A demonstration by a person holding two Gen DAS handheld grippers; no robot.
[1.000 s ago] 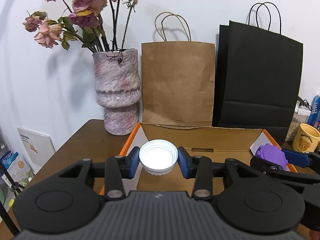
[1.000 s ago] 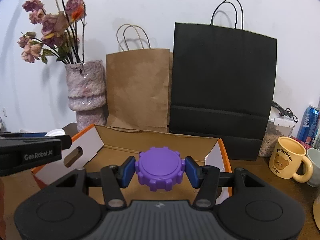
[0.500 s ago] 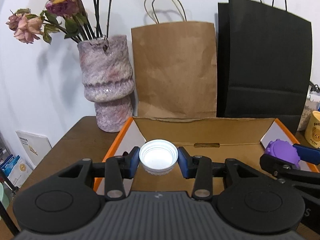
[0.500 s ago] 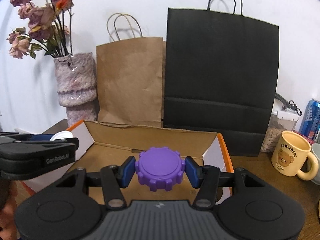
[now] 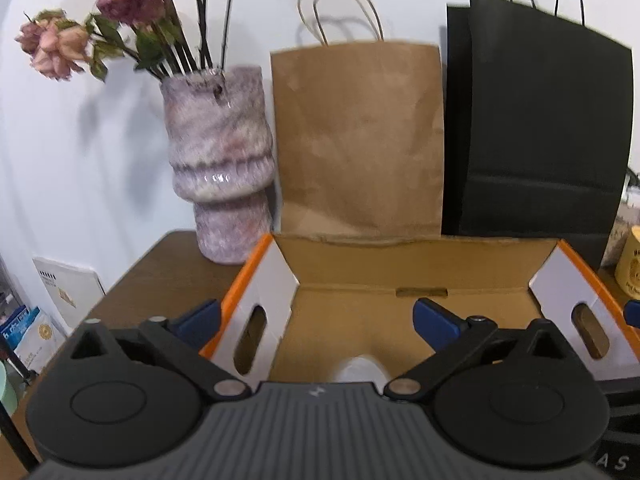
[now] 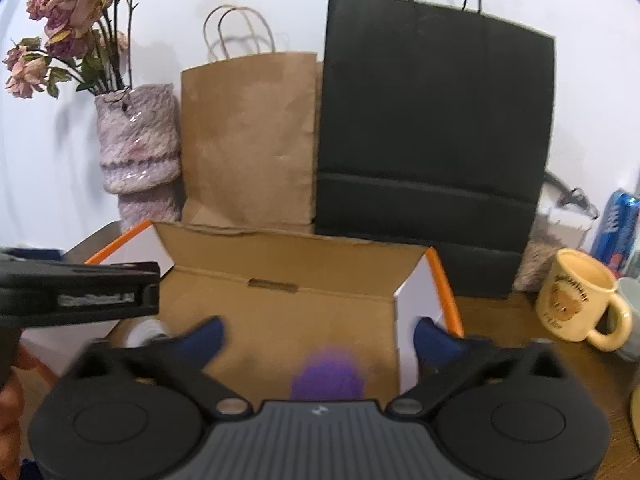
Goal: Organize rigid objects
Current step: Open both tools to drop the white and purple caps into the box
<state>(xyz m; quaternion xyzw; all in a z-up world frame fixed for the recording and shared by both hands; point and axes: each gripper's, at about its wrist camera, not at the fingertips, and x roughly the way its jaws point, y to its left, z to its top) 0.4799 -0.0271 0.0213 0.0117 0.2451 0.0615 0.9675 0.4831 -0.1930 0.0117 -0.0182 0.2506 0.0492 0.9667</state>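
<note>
Both grippers, left [image 5: 316, 320] and right [image 6: 318, 336], are opening wide, holding nothing. The white cap [image 5: 360, 368] and purple cap [image 6: 328, 372] sit blurred below each one, inside the cardboard box [image 5: 400, 248].

Black hand-held gripper [image 5: 316, 320], blue pads [image 5: 436, 318]

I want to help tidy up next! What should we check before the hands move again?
1. Left gripper let go: ok, its fingers are opening with nothing pinched.
2. Right gripper let go: ok, its fingers are opening, clear of the purple cap.
3. White cap in the cardboard box: ok, it shows low inside, blurred.
4. Purple cap in the box: ok, also blurred.
5. Caps lying still: cannot tell, both are smeared.
6. Yellow mug out of the way: ok, it stands on the table right of the box.
</note>
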